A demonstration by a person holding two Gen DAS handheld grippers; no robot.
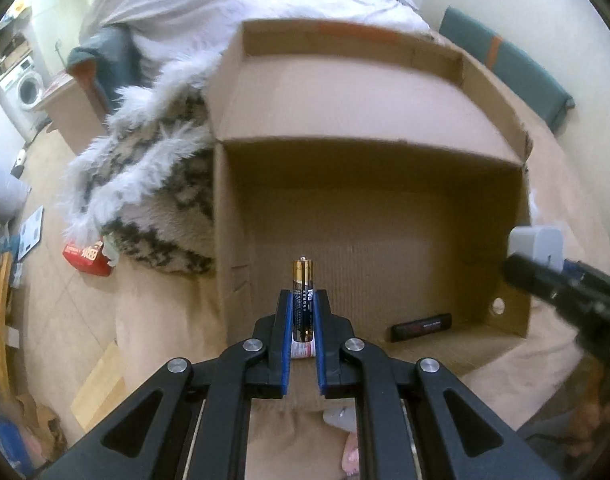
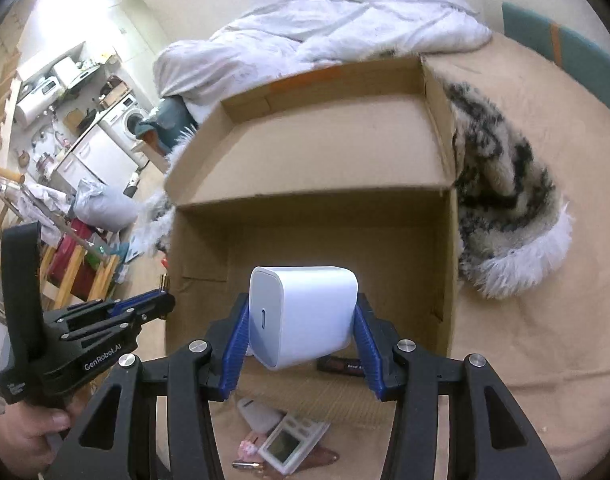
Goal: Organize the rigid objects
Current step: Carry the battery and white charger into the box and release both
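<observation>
An open cardboard box (image 1: 369, 160) (image 2: 313, 216) lies on the beige bedspread with its mouth toward me. My left gripper (image 1: 303, 300) is shut on a black and gold battery (image 1: 302, 280), held upright at the box's mouth; it also shows at the left of the right wrist view (image 2: 161, 300). My right gripper (image 2: 303, 320) is shut on a white charger block (image 2: 305, 316), held at the box's mouth; the charger shows at the right edge of the left wrist view (image 1: 539, 244). A flat black object (image 1: 421, 326) (image 2: 341, 366) lies inside the box.
A furry black and white blanket (image 1: 153, 184) (image 2: 505, 192) lies against the box. A white duvet (image 2: 325, 36) is piled behind. A small digital display device (image 2: 293, 444) and a pink item (image 2: 247, 448) lie on the bedspread below my right gripper. A red packet (image 1: 87, 258) lies at the left.
</observation>
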